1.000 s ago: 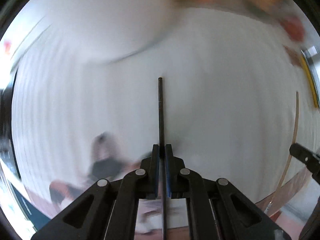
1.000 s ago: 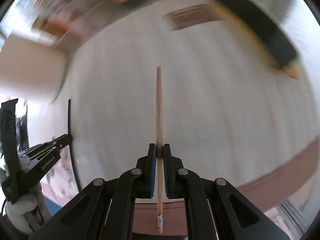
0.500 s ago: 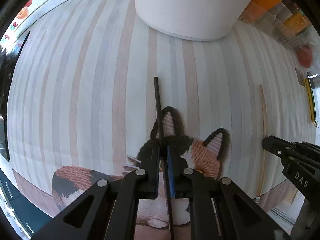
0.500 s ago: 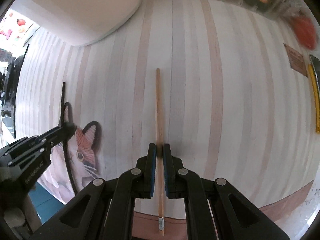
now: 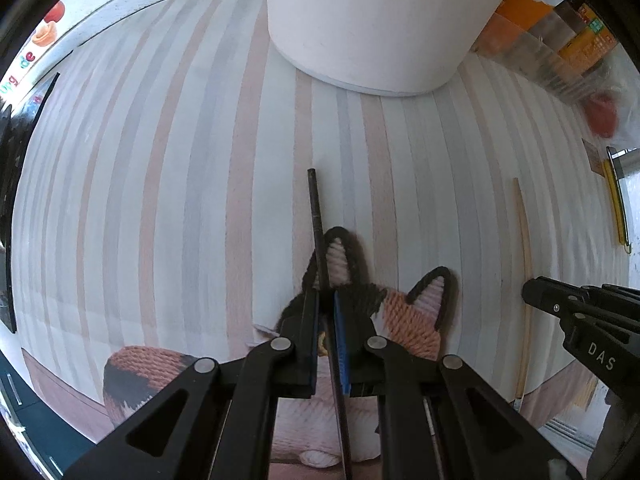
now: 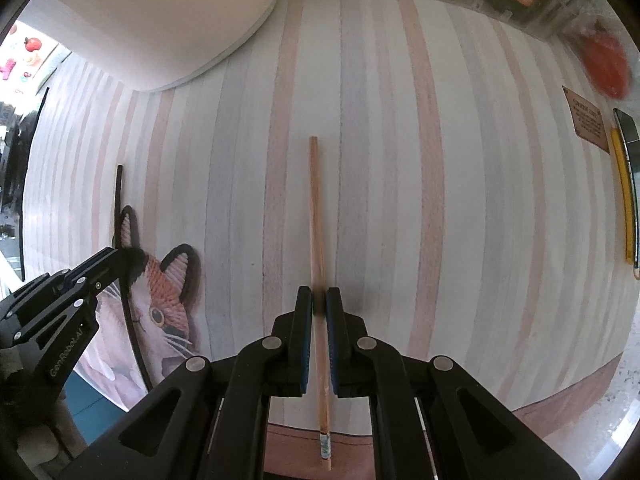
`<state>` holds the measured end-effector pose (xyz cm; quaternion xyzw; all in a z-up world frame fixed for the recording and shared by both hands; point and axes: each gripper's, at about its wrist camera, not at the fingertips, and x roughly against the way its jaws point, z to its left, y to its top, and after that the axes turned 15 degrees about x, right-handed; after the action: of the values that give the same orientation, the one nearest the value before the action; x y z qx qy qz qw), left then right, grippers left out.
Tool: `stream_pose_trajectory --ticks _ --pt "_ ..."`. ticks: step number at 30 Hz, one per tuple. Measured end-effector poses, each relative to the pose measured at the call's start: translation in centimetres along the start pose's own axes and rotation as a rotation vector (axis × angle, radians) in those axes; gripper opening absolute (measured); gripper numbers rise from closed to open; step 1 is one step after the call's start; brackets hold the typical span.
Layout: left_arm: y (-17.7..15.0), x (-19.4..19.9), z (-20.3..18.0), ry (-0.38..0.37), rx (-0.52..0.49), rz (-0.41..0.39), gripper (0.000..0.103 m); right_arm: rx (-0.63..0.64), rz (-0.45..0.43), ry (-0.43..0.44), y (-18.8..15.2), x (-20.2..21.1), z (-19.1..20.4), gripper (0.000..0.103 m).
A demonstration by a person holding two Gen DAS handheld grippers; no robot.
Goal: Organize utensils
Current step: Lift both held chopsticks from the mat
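My left gripper (image 5: 327, 300) points down at a striped placemat (image 5: 160, 200) and is shut on a black chopstick (image 5: 316, 216). The stick slants slightly between the pads and crosses a knitted cat-shaped coaster (image 5: 408, 316). To its right, my right gripper (image 6: 319, 300) is shut on a wooden chopstick (image 6: 316, 208), held level just above the mat with a shadow right under it. Each view shows the other side too: the right gripper (image 5: 532, 292) with the wooden chopstick (image 5: 522, 232), and the left gripper (image 6: 116, 254) with the black chopstick (image 6: 118, 200) over the coaster (image 6: 168, 280).
A tall white container (image 5: 376, 20) stands on the mat's far side. Orange packets (image 5: 528, 8) and a red object (image 6: 606, 64) line the back right. A brown label (image 6: 588, 124) and a yellow-edged strip (image 6: 626, 192) lie off the mat's right edge.
Both grippers swept sideways across the mat in a blur, then came to rest. The cat coaster has come under the left gripper, and the black chopstick now slants between its pads.
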<state>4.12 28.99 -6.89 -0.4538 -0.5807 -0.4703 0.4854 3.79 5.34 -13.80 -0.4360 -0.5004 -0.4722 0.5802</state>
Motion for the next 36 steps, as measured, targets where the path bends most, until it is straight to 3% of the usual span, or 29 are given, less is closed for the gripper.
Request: stream_pose_trajectory --ticks 9,14,21,30,36 --pt "1.2 -0.9 -1.4 0.007 -0.021 0.005 0.004 0.010 -0.005 -0.038 0.0 0.4 1.7 0.007" --pt "2.5 -0.7 -1.2 -0.002 -0.039 0.036 0.004 -0.019 -0.018 -0.004 -0.3 0.5 1.5 0.007" --pt "3.2 -0.8 -0.1 -0.066 0.015 0.114 0.013 -0.027 0.075 0.024 1.2 0.4 1.4 0.008" --pt "2.9 -1.0 -1.9 0.011 -0.036 0.085 0.013 -0.007 0.118 0.006 2.4 0.5 2.0 0.009" --pt "2.8 -1.2 -3.1 0.060 -0.072 0.066 0.004 0.013 0.136 -0.003 3.8 0.1 2.7 0.009"
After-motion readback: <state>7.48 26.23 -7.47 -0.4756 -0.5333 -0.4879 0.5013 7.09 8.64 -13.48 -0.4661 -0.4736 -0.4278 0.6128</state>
